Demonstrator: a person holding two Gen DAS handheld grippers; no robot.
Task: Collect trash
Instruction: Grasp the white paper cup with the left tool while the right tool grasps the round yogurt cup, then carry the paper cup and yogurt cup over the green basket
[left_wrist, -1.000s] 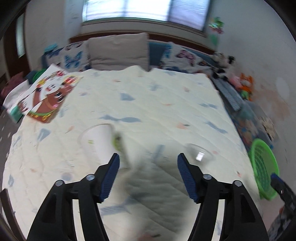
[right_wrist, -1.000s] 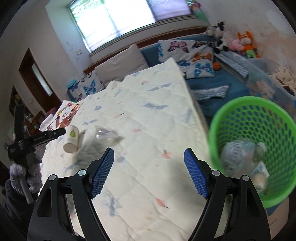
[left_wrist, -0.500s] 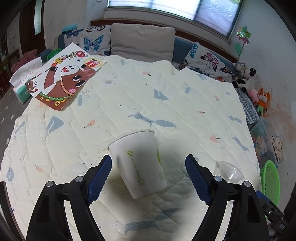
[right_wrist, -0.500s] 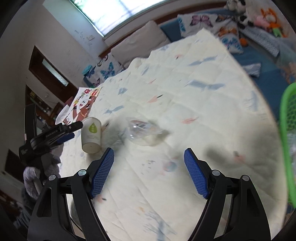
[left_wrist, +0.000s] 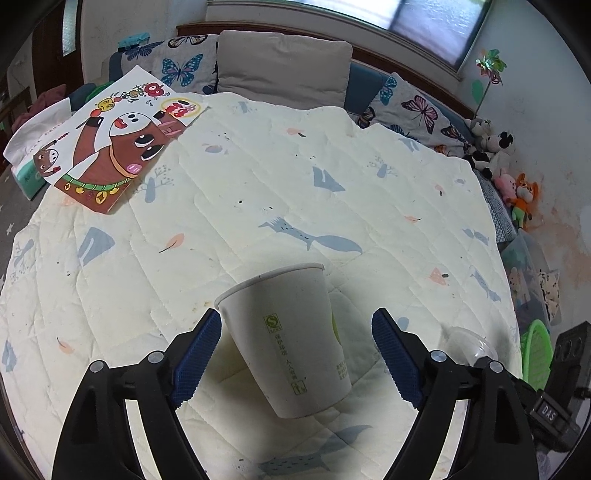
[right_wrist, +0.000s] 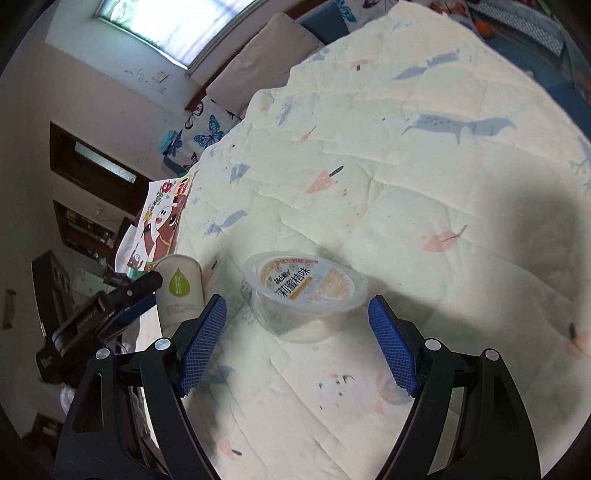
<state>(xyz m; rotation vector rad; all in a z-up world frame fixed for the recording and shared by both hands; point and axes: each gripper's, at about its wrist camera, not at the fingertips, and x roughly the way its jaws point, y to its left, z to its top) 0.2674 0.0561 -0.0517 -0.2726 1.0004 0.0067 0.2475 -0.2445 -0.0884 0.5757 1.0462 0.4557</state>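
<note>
The white paper cup with green print (left_wrist: 291, 343) lies on its side on the cream quilted bedspread with blue fish shapes (left_wrist: 258, 177), its open rim pointing away from you and its base toward you; it sits between the blue pads of your left gripper (left_wrist: 295, 354), whose jaws stand wide with nothing pressed on; the left pad is just beside the rim and the right pad is apart from the wall; close off-centre like this and the cup may roll or skid toward the far pad; squeeze hard and the thin wall will likely crumple and slip out.

The clear plastic jelly cup with an orange printed lid (right_wrist: 306, 291) rests tilted on the same bedspread just ahead of your right gripper (right_wrist: 297, 343); those jaws are spread wide and empty, not yet around it; its slick, tapered wall could squirt out of the pads, and the soft quilt may give under it or get pinched with it.

Your two grippers work near each other, so they could knock together; the green mesh basket (left_wrist: 535, 354) shows only at the bed's far edge in the left view, so a loose grip risks a drop on the way.
</note>
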